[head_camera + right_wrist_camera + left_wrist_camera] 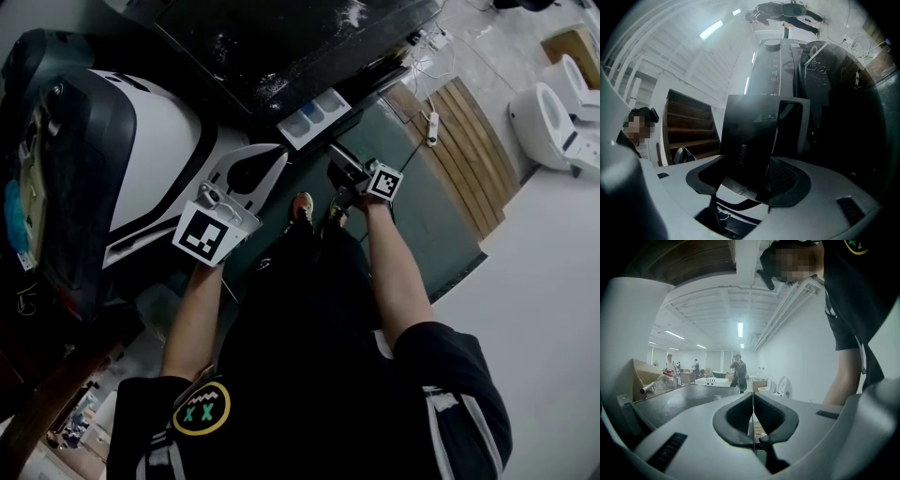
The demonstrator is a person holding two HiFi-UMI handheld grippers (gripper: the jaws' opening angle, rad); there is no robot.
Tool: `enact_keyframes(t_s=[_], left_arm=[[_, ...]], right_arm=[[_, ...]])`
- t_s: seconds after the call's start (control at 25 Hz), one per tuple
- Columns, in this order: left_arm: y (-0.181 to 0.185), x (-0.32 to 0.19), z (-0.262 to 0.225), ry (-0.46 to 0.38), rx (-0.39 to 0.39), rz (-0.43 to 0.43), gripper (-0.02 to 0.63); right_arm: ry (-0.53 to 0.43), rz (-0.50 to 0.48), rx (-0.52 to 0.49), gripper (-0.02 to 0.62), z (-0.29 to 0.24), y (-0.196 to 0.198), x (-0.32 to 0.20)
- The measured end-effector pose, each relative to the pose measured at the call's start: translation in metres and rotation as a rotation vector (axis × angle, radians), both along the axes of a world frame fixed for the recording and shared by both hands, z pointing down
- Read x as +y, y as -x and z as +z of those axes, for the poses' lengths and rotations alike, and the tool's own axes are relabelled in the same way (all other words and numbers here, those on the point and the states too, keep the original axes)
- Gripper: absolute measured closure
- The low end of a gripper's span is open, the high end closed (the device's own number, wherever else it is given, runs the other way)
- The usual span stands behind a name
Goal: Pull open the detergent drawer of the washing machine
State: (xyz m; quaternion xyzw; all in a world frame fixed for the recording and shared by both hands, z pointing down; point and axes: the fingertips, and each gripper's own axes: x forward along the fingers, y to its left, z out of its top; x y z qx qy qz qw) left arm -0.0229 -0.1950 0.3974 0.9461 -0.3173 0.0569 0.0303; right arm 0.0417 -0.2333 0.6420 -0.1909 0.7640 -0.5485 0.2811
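The washing machine [281, 47] has a dusty black top. Its detergent drawer [314, 114] stands pulled out, showing a white tray with blue compartments. My right gripper [341, 165] is shut on the drawer's black front panel [750, 136]. In the right gripper view that panel fills the space between the jaws, with the machine's control strip [772, 65] and round door [822, 70] behind it. My left gripper [272, 157] hangs to the left of the drawer, apart from it. It is shut and empty, its dark pads [740, 416] meeting edge to edge.
A large white and black appliance [112, 169] stands at the left. Wooden boards [473, 150], a power strip [432, 128] and toilets [553, 112] lie to the right. The person's legs and shoes [302, 208] are below the drawer. Several people [738, 371] stand far off.
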Motion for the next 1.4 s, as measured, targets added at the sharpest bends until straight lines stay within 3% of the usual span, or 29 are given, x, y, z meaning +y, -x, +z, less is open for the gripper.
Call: enact_keyframes(t_s=[0.12, 0.2, 0.24, 0.4, 0.52, 0.72, 0.84, 1.16, 1.4], left_arm=[[0.003, 0.001, 0.000, -0.002, -0.006, 0.000, 0.584], [0.006, 0.001, 0.002, -0.018, -0.021, 0.009, 0.584], [0.007, 0.001, 0.004, -0.026, -0.026, 0.013, 0.584], [0.009, 0.001, 0.011, -0.033, -0.029, 0.010, 0.584], [0.004, 0.006, 0.006, -0.041, -0.009, 0.024, 0.584], [0.000, 0.014, 0.001, -0.061, -0.032, 0.038, 0.584], [0.003, 0.014, -0.001, -0.067, -0.044, 0.026, 0.584], [0.010, 0.014, -0.005, -0.080, -0.002, -0.005, 0.584], [0.010, 0.012, -0.016, -0.076, 0.017, -0.014, 0.584]], right_arm=[[-0.001, -0.010, 0.000, 0.303, 0.002, -0.003, 0.008], [-0.032, 0.010, 0.002, 0.467, -0.003, -0.013, 0.016], [-0.052, 0.025, 0.018, 0.415, -0.009, -0.017, 0.019], [-0.051, -0.005, 0.064, 0.375, -0.010, -0.019, 0.035], [-0.004, -0.022, 0.049, 0.265, 0.000, -0.015, 0.036], [-0.002, -0.027, 0.062, 0.253, 0.001, -0.001, 0.026], [-0.122, -0.042, 0.141, 0.261, -0.035, 0.003, 0.029], [-0.540, -0.086, 0.520, 0.290, -0.146, 0.014, 0.045], [-0.810, -0.045, 0.680, 0.314, -0.224, 0.021, 0.057]])
